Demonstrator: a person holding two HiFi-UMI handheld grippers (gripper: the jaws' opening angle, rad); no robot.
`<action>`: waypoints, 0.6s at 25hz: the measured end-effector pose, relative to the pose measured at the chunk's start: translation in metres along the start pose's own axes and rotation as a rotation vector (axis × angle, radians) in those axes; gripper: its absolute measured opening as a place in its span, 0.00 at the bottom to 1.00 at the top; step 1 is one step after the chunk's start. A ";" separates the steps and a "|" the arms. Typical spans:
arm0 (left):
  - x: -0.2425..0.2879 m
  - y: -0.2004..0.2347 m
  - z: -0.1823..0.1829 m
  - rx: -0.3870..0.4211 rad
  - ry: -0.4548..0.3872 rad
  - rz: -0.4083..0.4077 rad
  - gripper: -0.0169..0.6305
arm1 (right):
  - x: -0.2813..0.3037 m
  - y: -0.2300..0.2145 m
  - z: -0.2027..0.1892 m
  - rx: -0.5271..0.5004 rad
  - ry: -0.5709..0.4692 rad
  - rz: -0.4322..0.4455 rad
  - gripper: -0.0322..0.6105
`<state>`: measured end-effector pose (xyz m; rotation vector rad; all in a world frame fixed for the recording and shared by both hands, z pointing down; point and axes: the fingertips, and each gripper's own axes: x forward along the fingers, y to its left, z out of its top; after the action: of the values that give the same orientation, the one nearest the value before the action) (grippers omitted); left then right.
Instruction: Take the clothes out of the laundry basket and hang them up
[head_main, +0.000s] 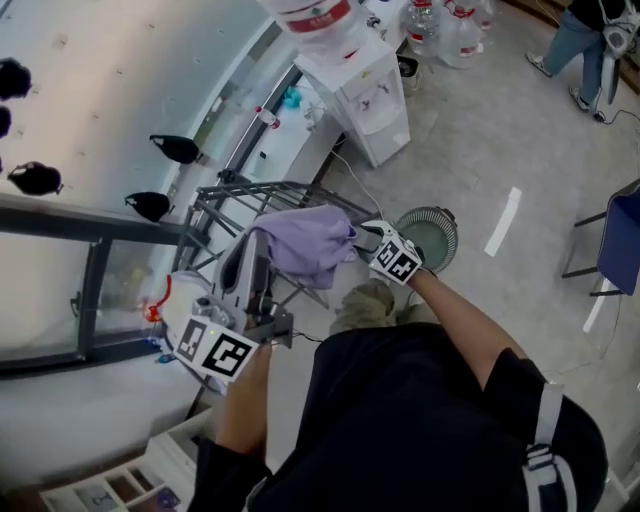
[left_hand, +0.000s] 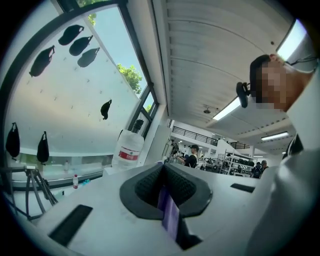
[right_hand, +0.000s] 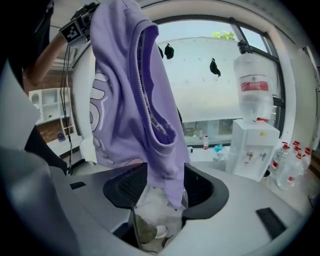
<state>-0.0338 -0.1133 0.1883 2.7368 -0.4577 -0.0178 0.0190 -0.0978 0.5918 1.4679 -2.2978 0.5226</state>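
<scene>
1. Head view: left claw (head_main: 256, 272) sits lower left, tip at the edge of the purple garment (head_main: 308, 245). Garment hangs bunched betw. the two claws, above the grey drying rack (head_main: 245, 192). Right claw (head_main: 366, 238) is just beside the garment's right edge. Water dispenser (head_main: 368, 100) & round fan (head_main: 432, 235) stand on the floor beyond.
2. Left gripper view: left claw (left_hand: 164, 187) is clamped tight on a thin fold of the purple cloth, which trails down from the pads. Claw points roughly level, twd. the window & a big water bottle (left_hand: 128, 147).
3. Right gripper view: right claw (right_hand: 162, 182) stands wide apart. Garment's lower end (right_hand: 140, 100) hangs betw. the jaws, pads not pressing it. Garment's top is held up at upper left by the left claw.
</scene>
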 end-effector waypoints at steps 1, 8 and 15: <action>-0.008 0.002 0.002 0.005 -0.005 0.017 0.04 | 0.007 0.009 0.008 -0.003 -0.021 0.028 0.36; -0.070 0.041 0.007 0.058 -0.044 0.234 0.04 | 0.013 0.013 0.045 0.071 -0.143 0.074 0.07; -0.171 0.106 0.011 0.034 -0.132 0.477 0.04 | -0.015 -0.008 0.100 0.118 -0.275 0.022 0.06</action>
<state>-0.2301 -0.1564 0.2083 2.5963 -1.1427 -0.0677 0.0216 -0.1379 0.4989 1.6632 -2.5328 0.4965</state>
